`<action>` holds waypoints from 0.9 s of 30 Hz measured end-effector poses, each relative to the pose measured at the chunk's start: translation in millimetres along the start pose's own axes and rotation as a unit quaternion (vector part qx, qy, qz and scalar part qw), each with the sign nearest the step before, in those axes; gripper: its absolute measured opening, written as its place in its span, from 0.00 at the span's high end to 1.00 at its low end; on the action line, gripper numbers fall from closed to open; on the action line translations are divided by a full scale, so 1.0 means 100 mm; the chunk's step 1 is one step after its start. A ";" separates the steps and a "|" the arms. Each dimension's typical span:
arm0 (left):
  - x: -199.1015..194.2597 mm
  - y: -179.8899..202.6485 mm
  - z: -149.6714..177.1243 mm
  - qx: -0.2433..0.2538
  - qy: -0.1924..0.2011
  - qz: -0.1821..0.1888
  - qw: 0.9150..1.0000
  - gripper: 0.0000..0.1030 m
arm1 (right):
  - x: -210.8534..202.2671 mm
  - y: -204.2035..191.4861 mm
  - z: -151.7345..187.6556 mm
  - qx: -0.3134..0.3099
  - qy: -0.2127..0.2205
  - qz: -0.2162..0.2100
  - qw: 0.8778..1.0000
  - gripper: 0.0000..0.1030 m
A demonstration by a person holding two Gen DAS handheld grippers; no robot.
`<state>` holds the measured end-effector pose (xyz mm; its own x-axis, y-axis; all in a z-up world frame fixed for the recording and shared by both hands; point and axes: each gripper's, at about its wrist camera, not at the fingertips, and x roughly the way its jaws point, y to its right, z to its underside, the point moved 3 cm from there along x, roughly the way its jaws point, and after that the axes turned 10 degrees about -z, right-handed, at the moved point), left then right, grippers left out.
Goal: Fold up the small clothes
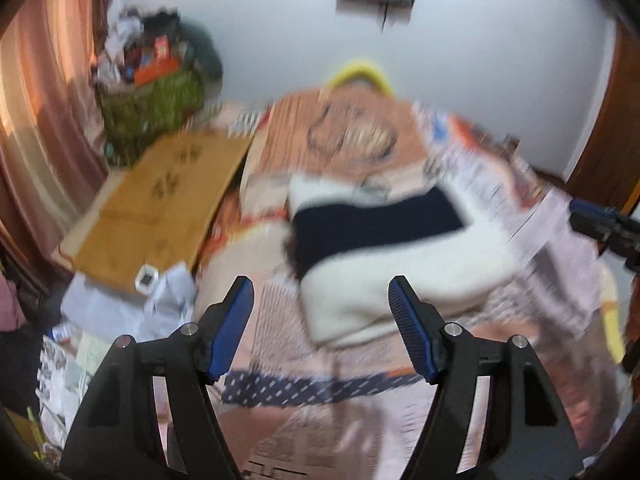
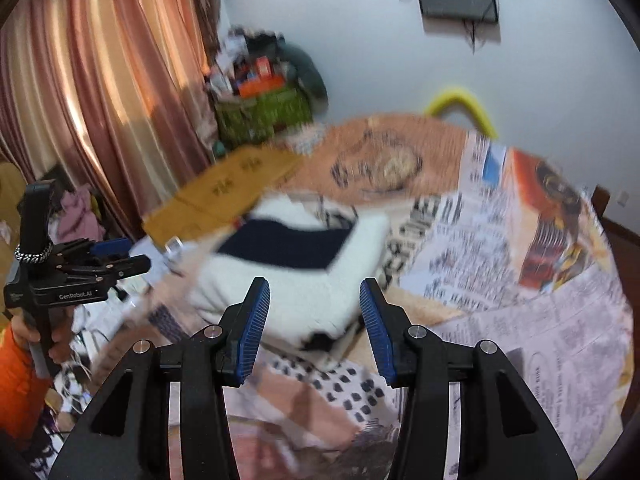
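A folded white garment with a dark navy band (image 1: pixel 380 224) lies on a table covered with newspapers (image 1: pixel 560 208); both views are blurred. My left gripper (image 1: pixel 320 284) hovers above the garment's near edge, its blue pads wide apart with nothing between them. My right gripper (image 2: pixel 313 282) hangs over the same garment (image 2: pixel 280 248) from the near side, jaws apart and empty. The left gripper (image 2: pixel 116 256) also shows at the left of the right wrist view, held by a hand in an orange sleeve (image 2: pixel 16 380). The right gripper's tip (image 1: pixel 600 224) pokes in at the right edge of the left wrist view.
A flat brown cardboard sheet (image 1: pixel 160 204) lies left of the garment, with a small white square object (image 1: pixel 146 278) at its near end. A green bag of clutter (image 1: pixel 152 108) stands by the pink curtain (image 2: pixel 100 80). A yellow chair back (image 1: pixel 360 70) rises behind the table.
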<state>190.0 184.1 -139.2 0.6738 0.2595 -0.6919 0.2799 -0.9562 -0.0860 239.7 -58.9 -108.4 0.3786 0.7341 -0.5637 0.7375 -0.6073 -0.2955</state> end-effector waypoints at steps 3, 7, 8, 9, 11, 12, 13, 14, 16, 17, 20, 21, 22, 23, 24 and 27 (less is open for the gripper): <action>-0.51 0.09 -0.24 -0.013 0.058 0.016 0.998 0.32 | -0.34 -0.23 -0.12 -0.018 0.047 -0.003 0.999 0.58; -1.18 0.18 -0.44 -0.020 0.139 0.026 0.990 0.32 | -0.76 -0.54 -0.23 -0.042 0.106 -0.006 0.993 0.58; -1.31 0.19 -0.46 -0.020 0.154 0.027 0.988 0.32 | -0.86 -0.61 -0.25 -0.048 0.120 -0.007 0.992 0.58; -1.45 0.21 -0.46 -0.020 0.169 0.029 0.985 0.32 | -0.96 -0.68 -0.26 -0.053 0.133 -0.007 0.990 0.58; -1.71 0.24 -0.45 -0.022 0.195 0.031 0.980 0.32 | -1.16 -0.82 -0.27 -0.064 0.161 -0.008 0.985 0.58; -1.81 0.25 -0.44 -0.022 0.206 0.030 0.978 0.32 | -1.24 -0.88 -0.27 -0.068 0.172 -0.008 0.983 0.58; -1.91 0.26 -0.42 -0.023 0.217 0.028 0.975 0.32 | -1.33 -0.94 -0.27 -0.073 0.185 -0.008 0.980 0.58; -2.01 0.27 -0.40 -0.024 0.229 0.025 0.973 0.32 | -1.42 -1.01 -0.26 -0.076 0.199 -0.009 0.977 0.58; -2.17 0.29 -0.34 -0.026 0.246 0.023 0.969 0.30 | -1.56 -1.12 -0.22 -0.080 0.218 -0.009 0.973 0.58; -2.24 0.29 -0.30 -0.027 0.254 0.022 0.967 0.26 | -1.61 -1.17 -0.20 -0.082 0.225 -0.007 0.971 0.56; -2.43 0.28 -0.19 -0.033 0.276 0.009 0.960 0.14 | -1.69 -1.30 -0.14 -0.090 0.237 0.006 0.967 0.39; -2.49 0.28 -0.15 -0.037 0.283 0.009 0.958 0.12 | -1.70 -1.33 -0.12 -0.093 0.240 0.013 0.966 0.35; -2.53 0.27 -0.12 -0.039 0.286 0.011 0.957 0.08 | -1.72 -1.35 -0.10 -0.094 0.245 0.020 0.965 0.27; -2.57 0.26 -0.09 -0.042 0.289 0.012 0.956 0.06 | -1.72 -1.37 -0.09 -0.094 0.247 0.025 0.964 0.22; -2.59 0.26 -0.06 -0.043 0.291 0.011 0.956 0.05 | -1.73 -1.38 -0.09 -0.094 0.248 0.028 0.964 0.20; -2.65 0.24 0.00 -0.046 0.297 0.005 0.954 0.01 | -1.73 -1.41 -0.09 -0.090 0.249 0.032 0.964 0.15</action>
<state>18.3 92.2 41.9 0.9377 0.3073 -0.1623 0.3115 -0.9503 0.0004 75.4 -97.7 37.2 0.6155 0.7783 -0.1241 0.7712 -0.6272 -0.1086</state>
